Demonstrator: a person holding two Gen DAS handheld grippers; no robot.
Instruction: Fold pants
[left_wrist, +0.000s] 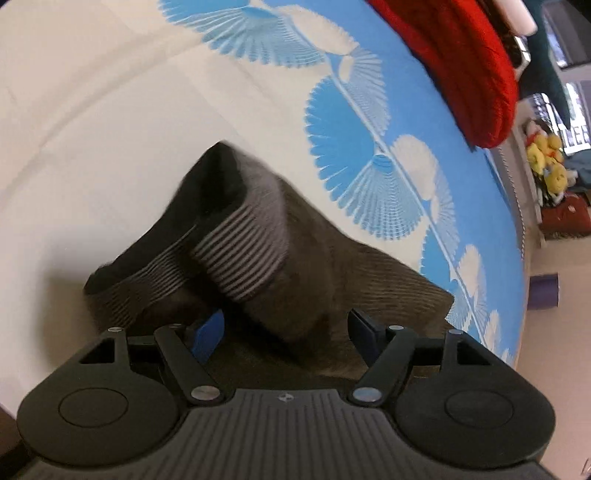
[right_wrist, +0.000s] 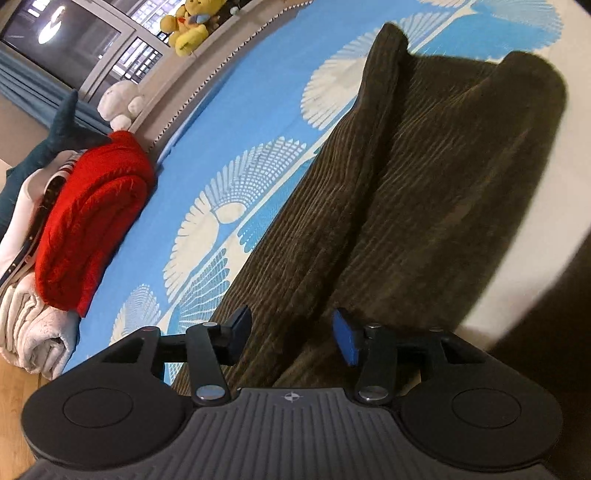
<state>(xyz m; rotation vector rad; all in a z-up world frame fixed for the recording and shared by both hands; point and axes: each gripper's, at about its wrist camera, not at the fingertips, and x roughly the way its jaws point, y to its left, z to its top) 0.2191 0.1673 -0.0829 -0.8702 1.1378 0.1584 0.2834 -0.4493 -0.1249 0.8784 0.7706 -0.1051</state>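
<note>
Brown corduroy pants (right_wrist: 406, 192) lie on the blue-and-white patterned sheet (right_wrist: 236, 122), ribbed cuff (left_wrist: 240, 251) bunched up. Left gripper (left_wrist: 286, 328): jaws spread wide, cloth between them, pads not pressing it. Right gripper (right_wrist: 291, 336): jaws parted over the cloth, gripping nothing.

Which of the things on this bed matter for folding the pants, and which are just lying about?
For the job:
- brown corduroy pants, ribbed cuffs
- left gripper, open
- right gripper, open over the fabric
- blue patterned bedspread

Lying about:
- red knit
- white folded laundry
- yellow plush toys
- shark plush
</note>
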